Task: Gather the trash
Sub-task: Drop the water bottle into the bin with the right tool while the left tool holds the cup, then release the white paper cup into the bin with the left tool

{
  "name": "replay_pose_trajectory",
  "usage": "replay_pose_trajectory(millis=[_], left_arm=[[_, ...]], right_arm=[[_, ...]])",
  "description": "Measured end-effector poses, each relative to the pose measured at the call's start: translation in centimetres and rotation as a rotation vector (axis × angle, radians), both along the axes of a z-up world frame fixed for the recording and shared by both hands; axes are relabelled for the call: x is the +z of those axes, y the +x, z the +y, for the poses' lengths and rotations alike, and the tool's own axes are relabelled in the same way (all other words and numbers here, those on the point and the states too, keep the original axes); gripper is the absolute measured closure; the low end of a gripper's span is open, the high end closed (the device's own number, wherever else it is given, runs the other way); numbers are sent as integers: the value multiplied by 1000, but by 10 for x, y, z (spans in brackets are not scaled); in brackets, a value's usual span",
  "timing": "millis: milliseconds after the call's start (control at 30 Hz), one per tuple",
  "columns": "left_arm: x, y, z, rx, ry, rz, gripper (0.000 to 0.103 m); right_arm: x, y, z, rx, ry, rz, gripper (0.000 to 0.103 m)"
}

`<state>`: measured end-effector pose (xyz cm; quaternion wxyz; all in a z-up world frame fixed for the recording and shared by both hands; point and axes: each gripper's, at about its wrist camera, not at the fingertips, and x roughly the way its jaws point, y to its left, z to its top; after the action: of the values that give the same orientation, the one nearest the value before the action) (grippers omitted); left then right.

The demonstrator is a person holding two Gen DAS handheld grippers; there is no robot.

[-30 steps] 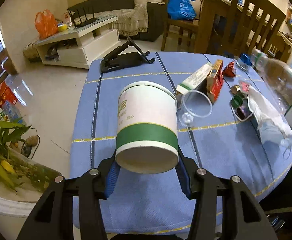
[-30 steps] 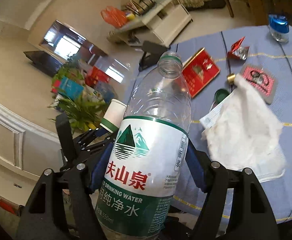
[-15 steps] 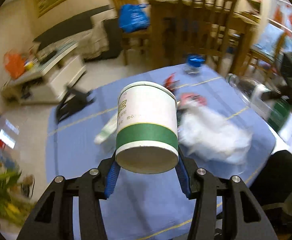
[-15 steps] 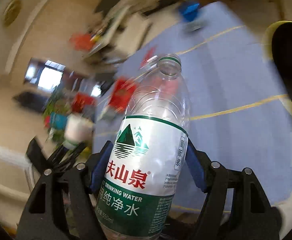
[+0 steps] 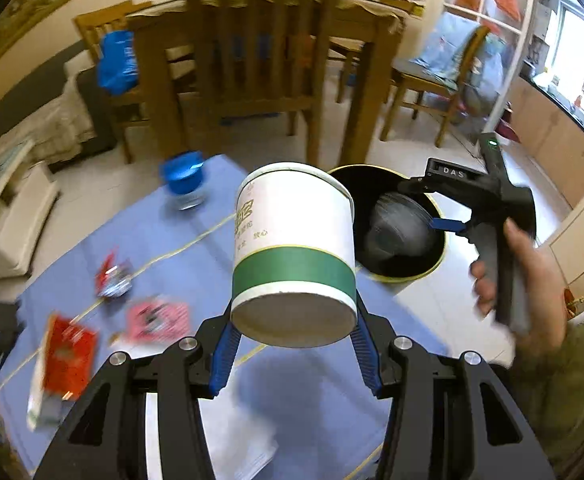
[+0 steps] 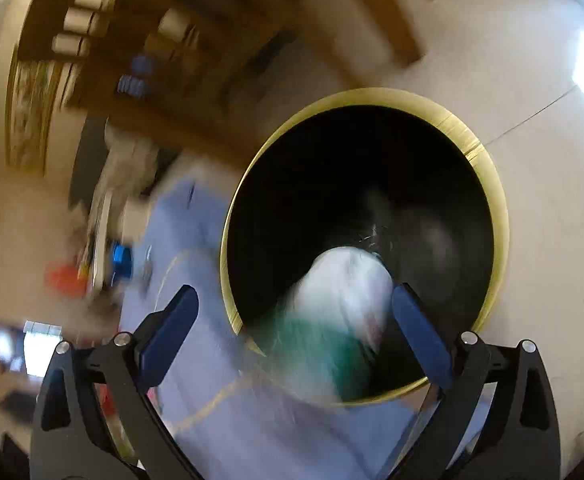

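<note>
Beside blue table (image 5: 196,264), bottle (image 6: 344,300) loose between opening right gripper (image 6: 294,316), over bin (image 6: 488,184), left gripper (image 5: 294,354) clamping cup (image 5: 292,252)

The right hand-held gripper (image 5: 444,224) body reads "DAS".

Matt paper cup (image 5: 294,252), glossy tiled floor (image 6: 552,128), wooden chair (image 5: 260,52).
</note>
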<state>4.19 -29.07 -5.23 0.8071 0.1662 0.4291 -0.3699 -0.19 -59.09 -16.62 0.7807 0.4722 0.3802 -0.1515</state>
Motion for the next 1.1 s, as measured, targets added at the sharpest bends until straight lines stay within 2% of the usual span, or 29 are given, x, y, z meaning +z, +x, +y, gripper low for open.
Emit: replay_pose_trajectory(millis=[33, 200, 300, 433, 467, 533, 633, 800, 900, 1000, 1100], left_arm=[[-2, 1, -12, -12, 4, 5, 54], [-25, 9, -79, -58, 43, 54, 54], [-37, 12, -112, -82, 81, 61, 54], [-56, 18, -156, -94, 135, 78, 53], [-58, 19, -163, -90, 145, 77, 51], [-61, 20, -173, -91, 149, 78, 27], [-59, 12, -178, -90, 146, 59, 25], [-51, -2, -155, -64, 137, 55, 24], [-40, -21, -119, -32, 98, 53, 15], [-33, -46, -75, -12, 90, 24, 14], [-33, -65, -17, 16, 85, -2, 13]], right_arm=[[6, -12, -3, -69, -38, -60, 7], [36, -62, -7, -308, -193, -219, 5], [42, -81, -14, -388, -248, -258, 5], [32, -89, -39, -423, -221, -270, 5], [32, -95, -43, -432, -212, -272, 5], [29, -101, -47, -455, -212, -273, 5], [28, -107, -58, -461, -207, -271, 5], [32, -96, -50, -429, -222, -263, 5], [41, -84, -37, -373, -263, -275, 5], [48, -64, -19, -271, -304, -283, 5], [52, -27, 15, -49, -324, -290, 5]])
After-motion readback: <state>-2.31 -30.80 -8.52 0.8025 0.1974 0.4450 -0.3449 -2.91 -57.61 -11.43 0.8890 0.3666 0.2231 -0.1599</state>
